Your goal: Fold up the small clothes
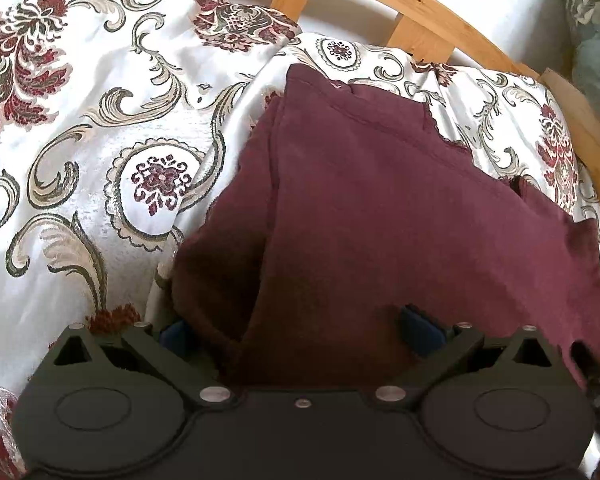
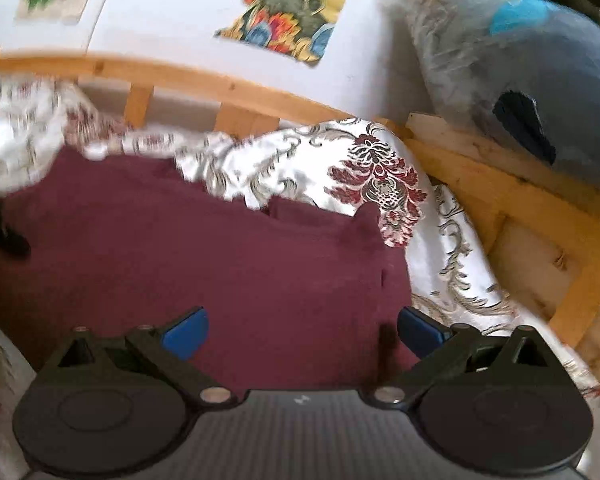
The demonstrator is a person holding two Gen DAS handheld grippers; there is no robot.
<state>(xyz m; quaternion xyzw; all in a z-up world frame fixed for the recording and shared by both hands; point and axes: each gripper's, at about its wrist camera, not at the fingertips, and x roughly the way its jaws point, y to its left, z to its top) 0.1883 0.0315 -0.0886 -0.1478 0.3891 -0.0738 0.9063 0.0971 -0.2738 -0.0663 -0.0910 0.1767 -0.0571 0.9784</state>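
A maroon garment lies partly folded on a white floral bedspread. In the left wrist view my left gripper is open, its blue pads wide apart, with the garment's near edge bunched between them; the left pad is half hidden by cloth. In the right wrist view the same maroon garment spreads flat under my right gripper, which is open with both blue pads showing just above the cloth, near its right edge. The right view is motion-blurred.
A wooden bed frame rail runs along the far side and continues on the right. A blue-grey pillow lies beyond the frame at right. A white wall with colourful pictures stands behind.
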